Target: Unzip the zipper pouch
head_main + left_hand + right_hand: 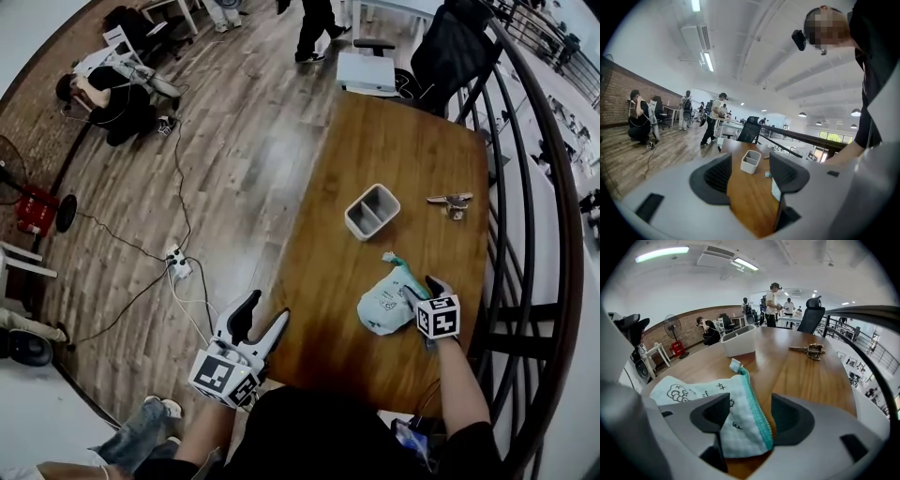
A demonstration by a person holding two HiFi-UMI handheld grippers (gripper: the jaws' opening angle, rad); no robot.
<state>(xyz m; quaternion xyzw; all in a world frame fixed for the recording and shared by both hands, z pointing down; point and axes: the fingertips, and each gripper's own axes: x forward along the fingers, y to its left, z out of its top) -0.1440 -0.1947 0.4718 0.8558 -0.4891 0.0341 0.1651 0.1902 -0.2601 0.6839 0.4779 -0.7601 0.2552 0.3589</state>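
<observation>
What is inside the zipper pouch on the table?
Only the outside of the zipper pouch shows: pale fabric with small drawings and a teal zipper that looks closed along one edge. Any contents are covered by the fabric.

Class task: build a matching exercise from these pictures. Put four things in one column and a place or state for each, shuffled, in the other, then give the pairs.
1 pouch
2 tray
3 small metal piece
4 left gripper

A grey, two compartments, middle of the table
B at the table's near left corner, jaws apart, nothing between
C one end between the right gripper's open jaws
D near the table's far right edge

Pairs: 1-C, 2-A, 3-D, 4-B
</observation>
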